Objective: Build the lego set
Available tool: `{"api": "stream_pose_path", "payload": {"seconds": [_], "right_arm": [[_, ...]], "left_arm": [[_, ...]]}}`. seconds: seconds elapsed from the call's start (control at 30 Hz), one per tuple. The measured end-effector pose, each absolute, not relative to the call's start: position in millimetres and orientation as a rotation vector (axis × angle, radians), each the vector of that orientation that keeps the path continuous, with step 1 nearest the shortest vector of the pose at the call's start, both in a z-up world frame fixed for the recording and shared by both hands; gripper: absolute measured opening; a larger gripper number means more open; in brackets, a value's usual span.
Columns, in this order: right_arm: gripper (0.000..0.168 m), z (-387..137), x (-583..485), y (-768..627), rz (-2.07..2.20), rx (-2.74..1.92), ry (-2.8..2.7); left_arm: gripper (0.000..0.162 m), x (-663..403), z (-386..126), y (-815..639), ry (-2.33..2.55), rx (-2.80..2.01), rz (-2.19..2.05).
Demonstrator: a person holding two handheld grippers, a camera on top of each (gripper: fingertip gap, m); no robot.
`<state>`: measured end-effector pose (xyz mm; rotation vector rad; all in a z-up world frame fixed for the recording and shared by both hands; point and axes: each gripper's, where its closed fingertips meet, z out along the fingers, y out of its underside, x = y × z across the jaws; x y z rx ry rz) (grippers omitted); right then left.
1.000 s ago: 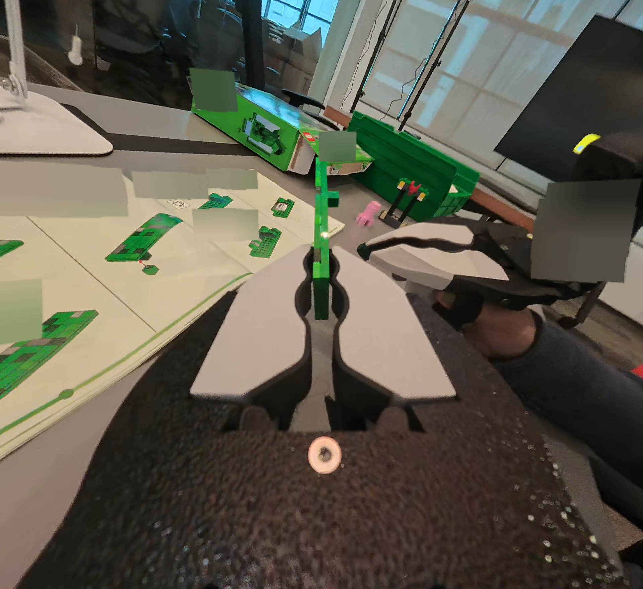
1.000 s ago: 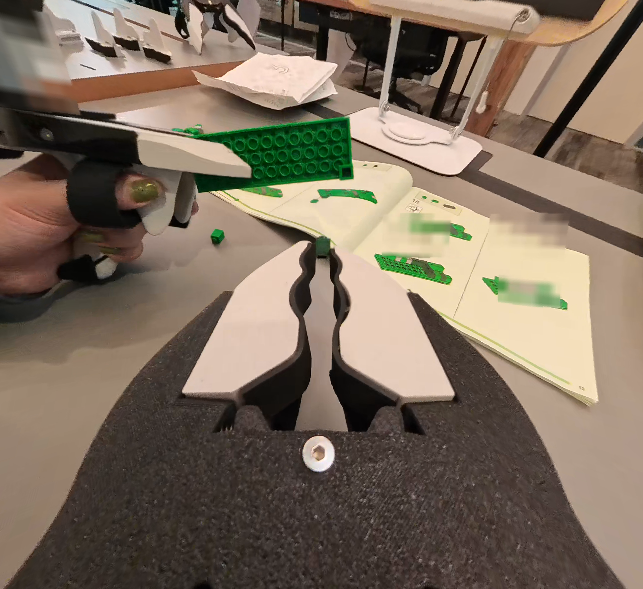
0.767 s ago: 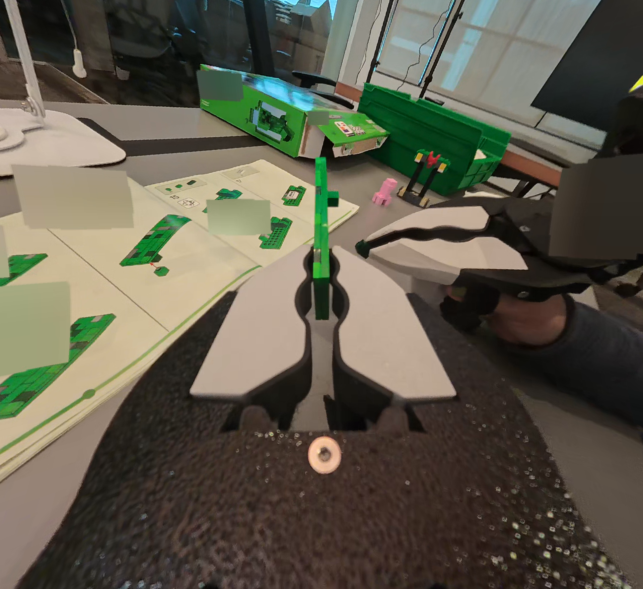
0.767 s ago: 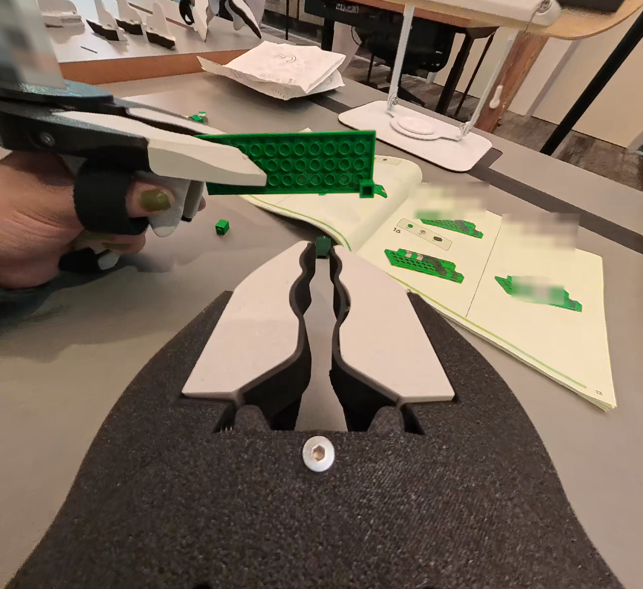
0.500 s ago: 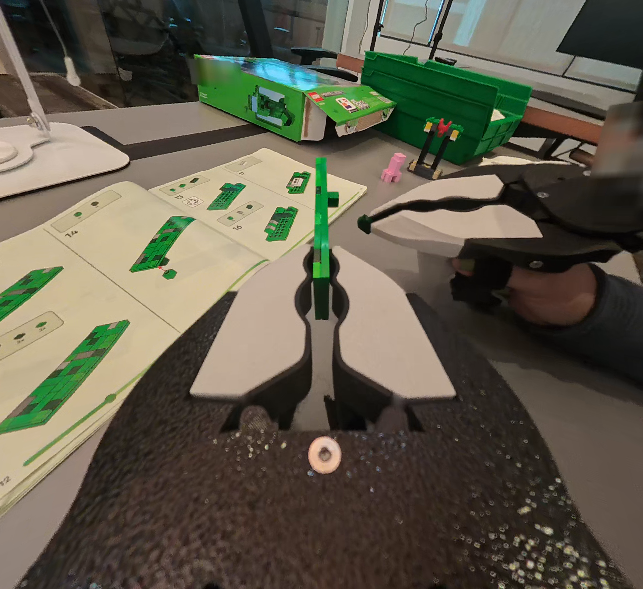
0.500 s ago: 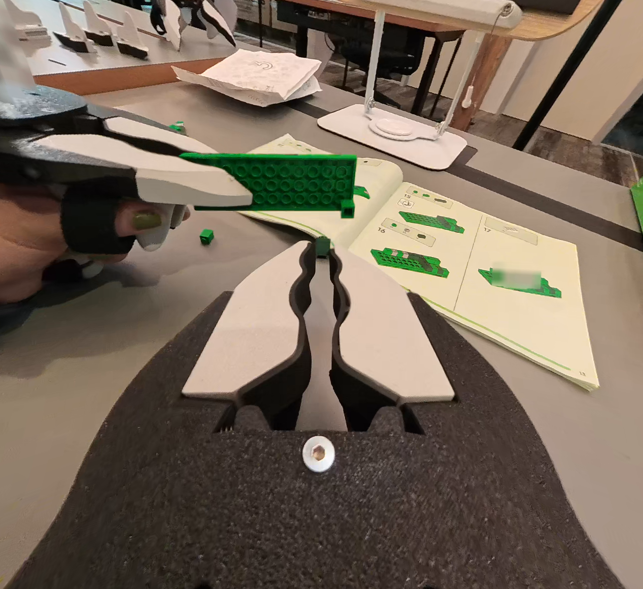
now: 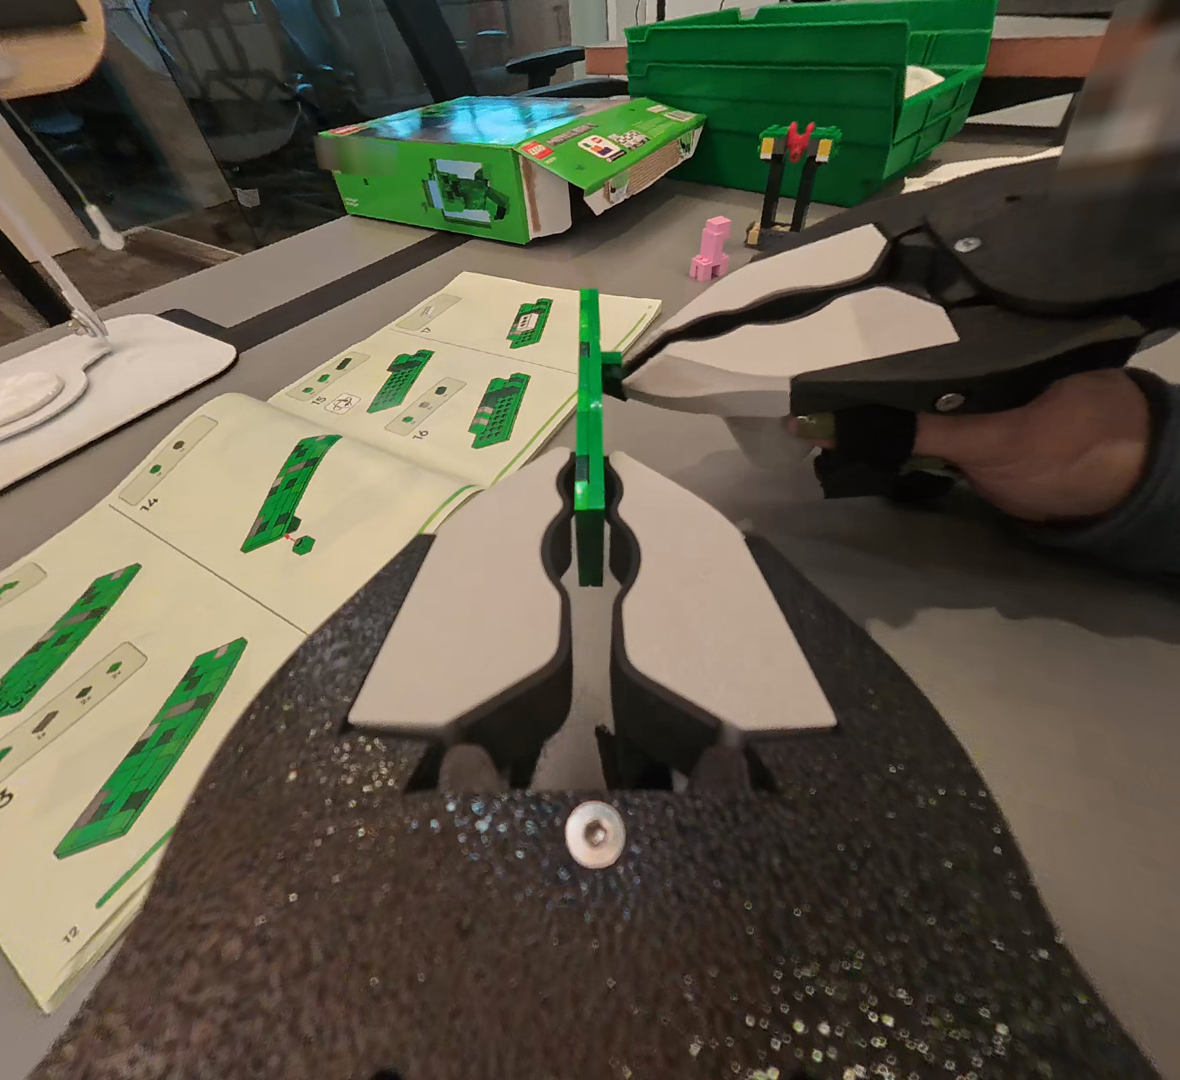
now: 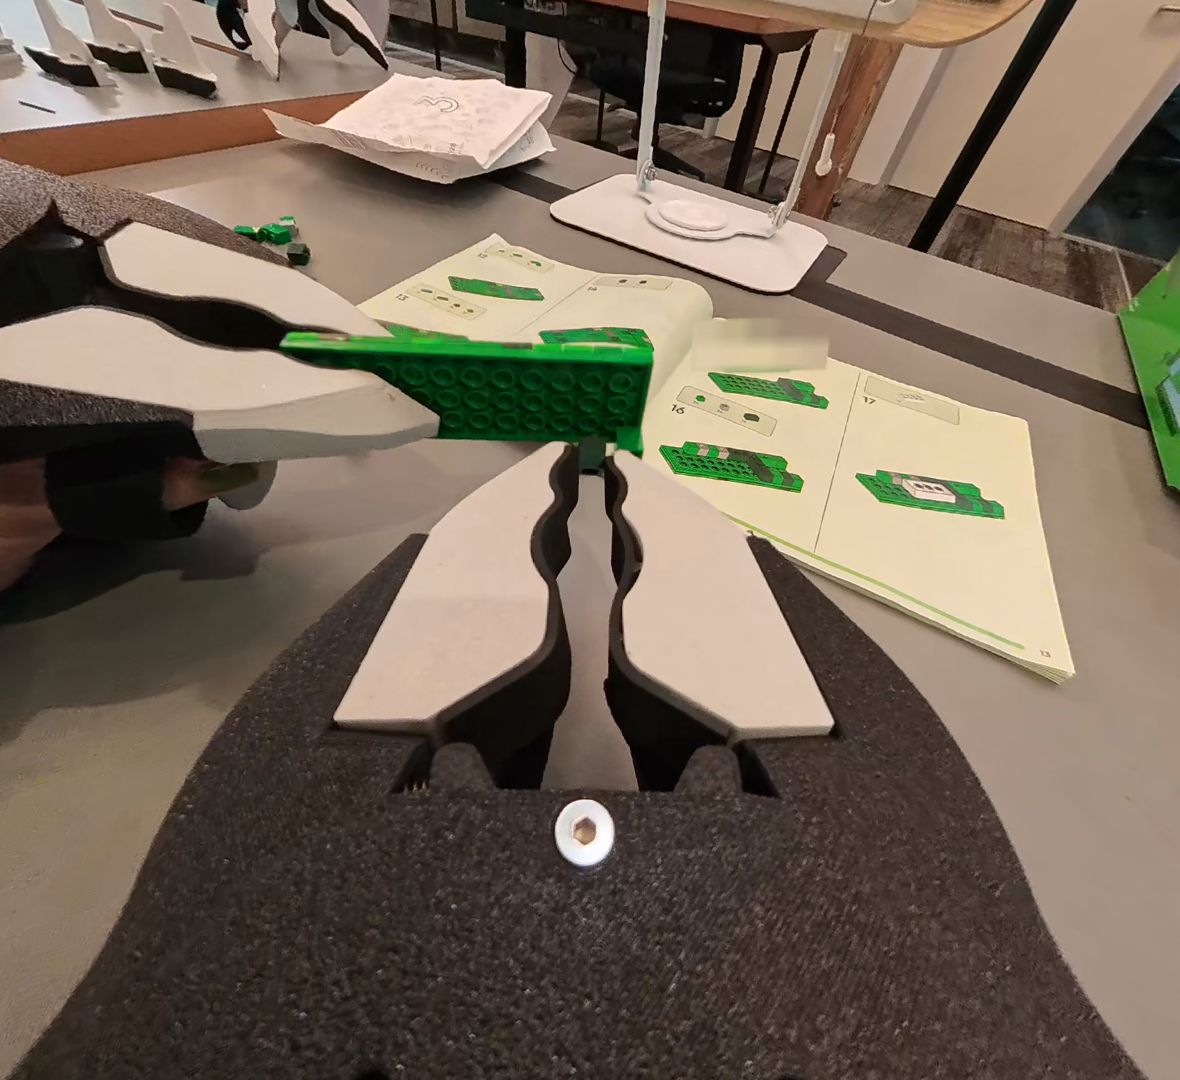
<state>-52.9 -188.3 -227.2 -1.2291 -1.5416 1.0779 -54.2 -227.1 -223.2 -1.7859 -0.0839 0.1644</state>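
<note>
My left gripper [image 7: 589, 465] is shut on a large green plate [image 7: 587, 411], held edge-on above the table. In the right wrist view the plate [image 8: 530, 392] shows its ringed underside and sticks out of the left gripper [image 8: 408, 379]. My right gripper [image 8: 590, 457] is shut on a small dark green brick [image 8: 592, 452]. It holds the brick against the plate's lower far corner. In the left wrist view the right gripper [image 7: 629, 376] comes in from the right, and the small brick [image 7: 611, 373] touches the plate's right face.
An open instruction booklet [image 7: 319, 475] lies under the plate. Behind it stand a green box [image 7: 479, 168], a green bin [image 7: 830, 73], a pink figure [image 7: 712, 248] and a small black build [image 7: 792, 175]. A lamp base [image 8: 689, 226], loose green bricks [image 8: 274, 232] and a white paper bag [image 8: 434, 124] lie farther off. Tip to tip, the grippers are about 5 centimetres apart.
The right gripper has moved its small brick up to the plate and now touches it. The left gripper has lowered the plate toward the right gripper.
</note>
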Motion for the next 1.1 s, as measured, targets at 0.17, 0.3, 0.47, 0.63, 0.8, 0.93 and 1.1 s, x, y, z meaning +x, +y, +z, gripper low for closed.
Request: {"api": "stream_pose_path", "payload": {"seconds": [0.17, 0.3, 0.47, 0.63, 0.8, 0.93, 1.1], "right_arm": [[0.008, -227.6, -52.4, -188.6, 1.053, -1.213, -1.549], [0.008, -229.6, -52.3, -186.9, 1.0, -1.198, -1.562], [0.008, -234.3, -50.4, -186.5, 0.937, -1.166, -1.625], [0.008, -264.0, -39.0, -179.0, 0.798, -1.146, -1.894], [0.008, -264.7, -20.8, -171.2, 0.695, -1.153, -2.083], [0.008, -277.2, 13.7, -152.4, 0.46, -1.216, -2.412], [0.008, -277.7, 38.4, -134.4, 0.242, -1.157, -2.643]], "left_arm": [[0.005, -52.8, -224.2, -226.3, -0.063, -1.794, 0.197], [0.006, -54.6, -223.0, -227.1, -0.074, -1.785, 0.2], [0.006, -62.2, -220.0, -230.2, -0.118, -1.762, 0.227], [0.005, -66.6, -217.8, -232.2, -0.151, -1.743, 0.217], [0.006, -65.4, -218.5, -231.5, -0.138, -1.749, 0.22], [0.005, -65.8, -218.1, -231.8, -0.144, -1.745, 0.211], [0.005, -65.7, -217.2, -232.2, -0.148, -1.738, 0.192]]}}
